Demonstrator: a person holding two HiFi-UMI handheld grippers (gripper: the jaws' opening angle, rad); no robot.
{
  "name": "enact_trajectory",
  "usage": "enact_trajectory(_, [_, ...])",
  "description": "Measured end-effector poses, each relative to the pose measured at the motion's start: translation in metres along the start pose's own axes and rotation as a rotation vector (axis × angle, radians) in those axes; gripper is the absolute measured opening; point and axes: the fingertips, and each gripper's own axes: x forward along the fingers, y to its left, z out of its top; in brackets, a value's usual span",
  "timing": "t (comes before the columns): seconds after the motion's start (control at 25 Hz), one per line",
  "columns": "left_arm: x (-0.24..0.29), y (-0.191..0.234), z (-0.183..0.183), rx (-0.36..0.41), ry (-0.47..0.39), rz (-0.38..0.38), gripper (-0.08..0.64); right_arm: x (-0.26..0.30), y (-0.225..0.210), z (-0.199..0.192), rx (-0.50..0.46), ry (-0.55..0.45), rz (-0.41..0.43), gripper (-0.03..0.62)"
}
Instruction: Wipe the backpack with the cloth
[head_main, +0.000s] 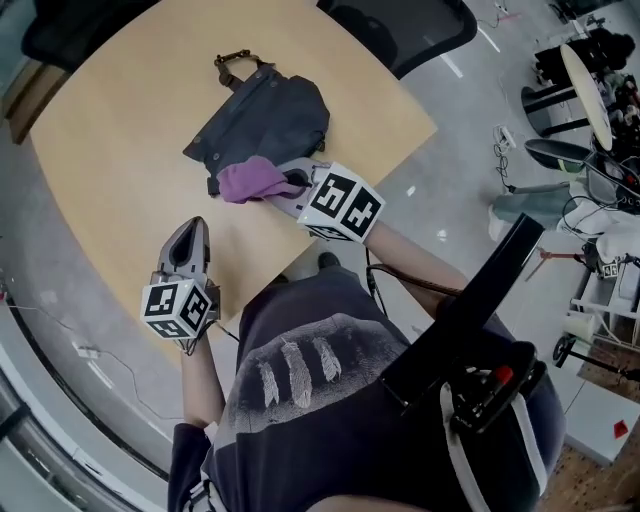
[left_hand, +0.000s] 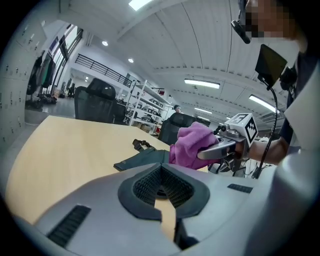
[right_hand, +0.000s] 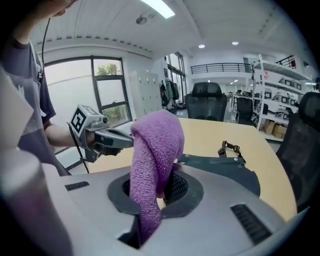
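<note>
A dark grey backpack lies flat on the light wooden table, its strap and buckle pointing away from me. My right gripper is shut on a purple cloth at the backpack's near edge. In the right gripper view the cloth hangs bunched out of the jaws, with the backpack just beyond. My left gripper is shut and holds nothing, resting over bare table to the near left of the backpack. From the left gripper view, the cloth and backpack lie ahead.
Black office chairs stand at the table's far side. The table's right corner is close to the backpack. Grey floor with cables, stands and equipment lies to the right.
</note>
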Motion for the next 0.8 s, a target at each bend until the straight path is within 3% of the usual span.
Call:
enact_trajectory(0.2, [-0.008,-0.043,-0.001,0.009,-0.016,0.074,0.008,-0.037,0.008,0.002,-0.039,-0.092,0.066,0.031])
enact_trajectory(0.36, [-0.018,-0.096,0.000,0.026,-0.062,0.139,0.008,-0.078,0.022,-0.008,-0.052,-0.169,0.167,0.031])
enact_trajectory(0.6, [-0.047,-0.164,0.004,0.091,-0.144,0.241,0.008,-0.132,0.061,-0.007,0.082,-0.325,0.441,0.031])
enact_trajectory(0.8, [-0.073,-0.190,-0.011,0.063,-0.149,0.277,0.008,-0.152,0.091,-0.014,0.096,-0.344,0.504,0.029])
